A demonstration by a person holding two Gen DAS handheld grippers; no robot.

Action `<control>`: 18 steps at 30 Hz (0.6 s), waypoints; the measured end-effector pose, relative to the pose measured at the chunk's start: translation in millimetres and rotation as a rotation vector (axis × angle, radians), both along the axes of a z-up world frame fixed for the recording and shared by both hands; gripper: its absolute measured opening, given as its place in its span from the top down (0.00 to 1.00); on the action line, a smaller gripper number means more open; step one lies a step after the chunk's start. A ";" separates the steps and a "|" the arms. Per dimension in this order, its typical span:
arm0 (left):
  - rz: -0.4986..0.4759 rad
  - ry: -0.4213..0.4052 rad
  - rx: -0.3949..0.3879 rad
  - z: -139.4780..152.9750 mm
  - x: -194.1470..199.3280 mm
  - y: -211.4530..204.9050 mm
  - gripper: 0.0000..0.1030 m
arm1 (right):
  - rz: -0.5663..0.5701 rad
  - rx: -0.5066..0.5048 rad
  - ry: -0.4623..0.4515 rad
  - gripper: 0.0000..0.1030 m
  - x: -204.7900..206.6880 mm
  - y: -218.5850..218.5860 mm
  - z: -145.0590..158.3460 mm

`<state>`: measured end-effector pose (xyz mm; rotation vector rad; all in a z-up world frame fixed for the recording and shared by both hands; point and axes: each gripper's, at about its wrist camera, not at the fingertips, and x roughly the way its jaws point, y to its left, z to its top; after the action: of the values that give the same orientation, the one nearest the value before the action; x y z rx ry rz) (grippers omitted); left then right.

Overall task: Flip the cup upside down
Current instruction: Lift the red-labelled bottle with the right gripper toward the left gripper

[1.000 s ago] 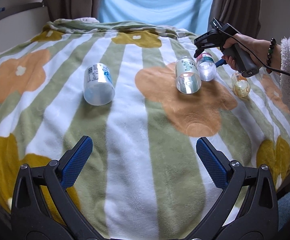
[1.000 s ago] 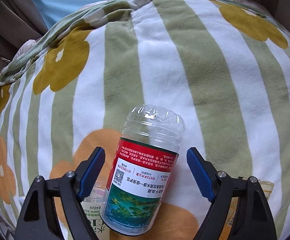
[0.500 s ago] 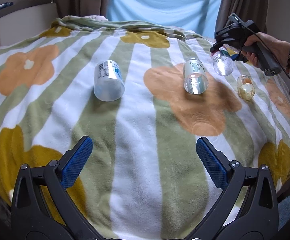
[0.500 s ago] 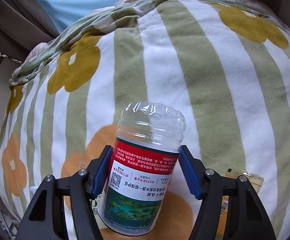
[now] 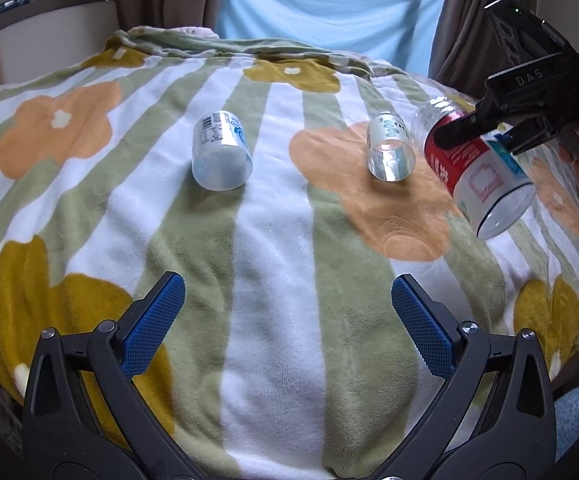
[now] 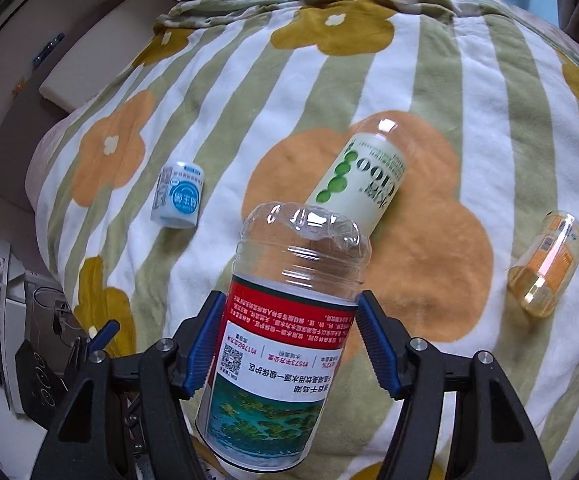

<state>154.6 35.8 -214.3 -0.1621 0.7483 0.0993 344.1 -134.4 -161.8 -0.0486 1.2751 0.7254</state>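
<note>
The right gripper [image 6: 289, 344] has its jaws clamped on the red-labelled cup [image 6: 285, 320], lifted clear of the bed [image 5: 273, 280] and tilted; setting it down inverted remains. The left gripper [image 5: 289, 316] hangs with jaws apart, nothing between them.

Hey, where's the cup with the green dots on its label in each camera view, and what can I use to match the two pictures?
Left wrist view: the green-dot cup lies on its side right of centre, open end toward the camera.
Right wrist view: it lies at centre, just beyond the held red-label cup.
Shared landmark: the orange flower on the blanket beneath it.
</note>
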 end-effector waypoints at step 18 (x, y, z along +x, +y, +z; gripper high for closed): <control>-0.036 0.018 -0.030 -4.3 -5.4 -1.0 0.00 | -0.079 -0.046 0.072 0.02 -15.6 19.4 -51.1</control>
<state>149.2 34.8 -218.6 -0.1760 0.7710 0.0555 328.5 -115.0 -212.9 -0.0095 1.3552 0.6341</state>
